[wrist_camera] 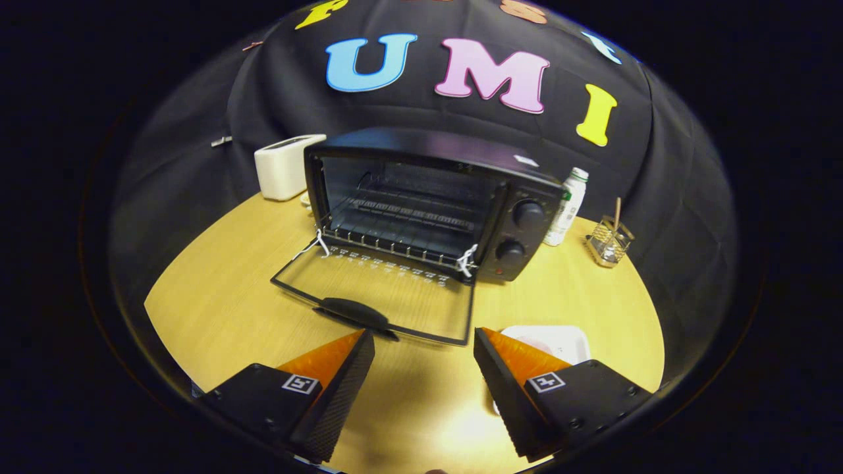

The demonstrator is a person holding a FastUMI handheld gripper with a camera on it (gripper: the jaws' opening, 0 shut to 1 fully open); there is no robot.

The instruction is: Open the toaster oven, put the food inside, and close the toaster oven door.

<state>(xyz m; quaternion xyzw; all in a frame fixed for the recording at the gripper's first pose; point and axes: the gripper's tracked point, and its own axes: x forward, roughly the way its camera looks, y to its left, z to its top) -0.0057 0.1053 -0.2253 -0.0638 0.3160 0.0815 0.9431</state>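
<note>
The gripper [424, 342] gapes wide and empty, the toaster oven [431, 204] standing open just beyond it.

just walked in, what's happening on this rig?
A person holds the gripper open and empty over the table. The toaster oven door is folded down, rack bare. A white dish sits by one finger; whether it holds food, I cannot tell.

white tray [560, 339]: mostly hidden behind right finger, contents unseen | white toaster [284, 166]: right end hidden by toaster oven [428, 197] | bottle [568, 205]: label too small to tell | gripper [424, 342]: fingers' bases cut off
</note>
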